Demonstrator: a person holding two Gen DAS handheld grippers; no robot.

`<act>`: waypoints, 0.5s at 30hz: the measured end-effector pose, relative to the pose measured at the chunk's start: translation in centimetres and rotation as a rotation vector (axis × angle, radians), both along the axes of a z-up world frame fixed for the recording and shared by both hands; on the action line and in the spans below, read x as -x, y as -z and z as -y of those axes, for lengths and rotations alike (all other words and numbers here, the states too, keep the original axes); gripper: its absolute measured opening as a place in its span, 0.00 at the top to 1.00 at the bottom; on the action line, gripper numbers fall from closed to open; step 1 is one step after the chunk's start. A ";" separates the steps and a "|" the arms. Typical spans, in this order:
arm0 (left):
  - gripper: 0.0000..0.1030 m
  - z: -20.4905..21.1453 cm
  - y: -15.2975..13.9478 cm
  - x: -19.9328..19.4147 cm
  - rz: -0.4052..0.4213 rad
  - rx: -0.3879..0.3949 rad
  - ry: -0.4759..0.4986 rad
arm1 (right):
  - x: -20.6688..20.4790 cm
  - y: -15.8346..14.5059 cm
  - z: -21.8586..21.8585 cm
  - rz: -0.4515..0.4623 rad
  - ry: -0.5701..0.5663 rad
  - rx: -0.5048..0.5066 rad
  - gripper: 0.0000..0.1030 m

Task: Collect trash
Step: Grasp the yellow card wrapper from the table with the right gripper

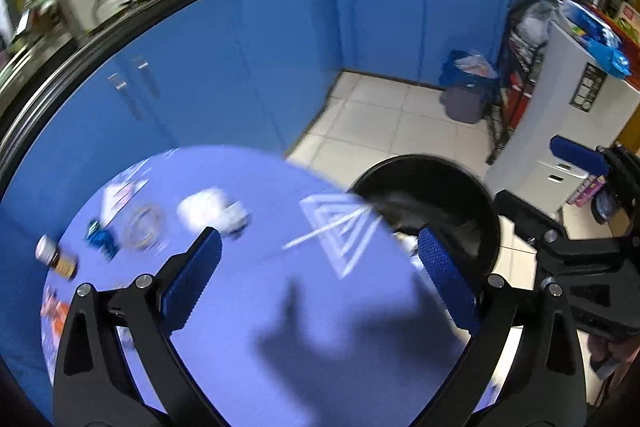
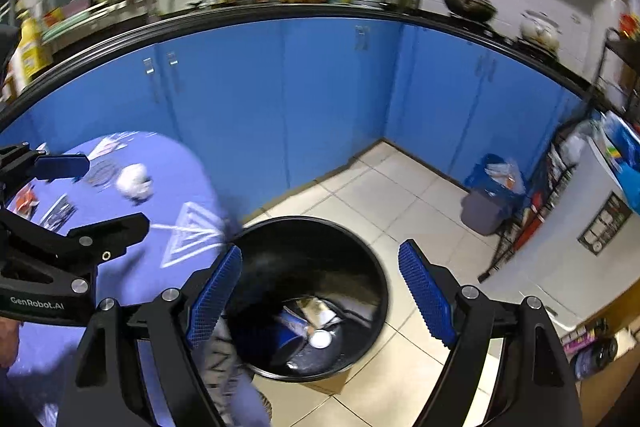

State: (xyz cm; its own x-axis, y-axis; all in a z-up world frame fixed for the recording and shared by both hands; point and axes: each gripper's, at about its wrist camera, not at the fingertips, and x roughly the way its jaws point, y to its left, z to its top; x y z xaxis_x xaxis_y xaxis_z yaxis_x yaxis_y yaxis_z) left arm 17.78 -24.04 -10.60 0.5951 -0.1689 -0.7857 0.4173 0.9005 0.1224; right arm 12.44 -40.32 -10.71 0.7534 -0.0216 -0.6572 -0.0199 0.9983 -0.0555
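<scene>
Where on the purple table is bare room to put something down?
The near part of the purple table, between the white triangle print and the left gripper, is bare. The far left side is crowded: crumpled white paper, brown bottle, blue wrapper.

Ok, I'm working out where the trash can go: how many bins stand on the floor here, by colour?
Black bin: 1
Grey bin with blue liner: 1
Total: 2
</scene>
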 end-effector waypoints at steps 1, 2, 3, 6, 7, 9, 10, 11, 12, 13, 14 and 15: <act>0.06 -1.4 0.0 0.5 0.004 -0.006 -0.025 | 0.1 -0.2 -1.0 0.002 -0.023 0.004 0.23; 0.06 -2.4 0.0 0.9 0.004 -0.011 -0.044 | 0.3 -0.3 -2.0 0.004 -0.046 0.009 0.23; 0.06 -3.9 0.0 1.4 0.001 -0.009 -0.070 | 0.6 -0.4 -3.0 0.004 -0.070 0.013 0.23; 0.06 -8.2 0.0 3.1 -0.002 -0.011 -0.147 | 1.2 -0.5 -6.0 -0.001 -0.135 0.012 0.23; 0.06 -9.9 -0.1 3.9 -0.002 -0.007 -0.174 | 1.5 -0.5 -7.3 -0.005 -0.165 0.008 0.23; 0.06 -12.7 -0.1 5.4 0.002 -0.006 -0.221 | 2.1 -0.4 -9.9 -0.016 -0.228 0.000 0.23; 0.06 -14.3 -0.1 6.3 0.006 -0.010 -0.248 | 2.4 -0.3 -11.1 -0.021 -0.254 -0.002 0.23; 0.06 -15.7 -0.1 7.0 0.008 -0.013 -0.270 | 2.8 -0.2 -12.4 -0.028 -0.282 -0.005 0.23; 0.06 -16.9 0.0 7.7 0.009 -0.015 -0.289 | 3.2 0.0 -13.9 -0.039 -0.317 -0.008 0.23; 0.06 -18.4 0.0 8.5 0.012 -0.018 -0.313 | 3.5 0.2 -15.0 -0.043 -0.338 -0.009 0.23; 0.06 -19.3 0.0 8.9 0.013 -0.018 -0.329 | 3.9 0.4 -16.2 -0.049 -0.365 -0.013 0.23; 0.06 -20.7 0.2 9.7 0.011 -0.016 -0.353 | 4.2 0.6 -17.6 -0.061 -0.397 -0.020 0.23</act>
State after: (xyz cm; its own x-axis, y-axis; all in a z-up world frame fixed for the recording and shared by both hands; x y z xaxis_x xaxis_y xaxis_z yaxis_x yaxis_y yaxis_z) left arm 8.12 -3.32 -10.75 0.6233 0.0612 -0.7796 0.0793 0.9868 0.1408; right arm 8.21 -22.71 -11.29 0.6601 0.2771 -0.6982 -0.4072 0.9130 -0.0226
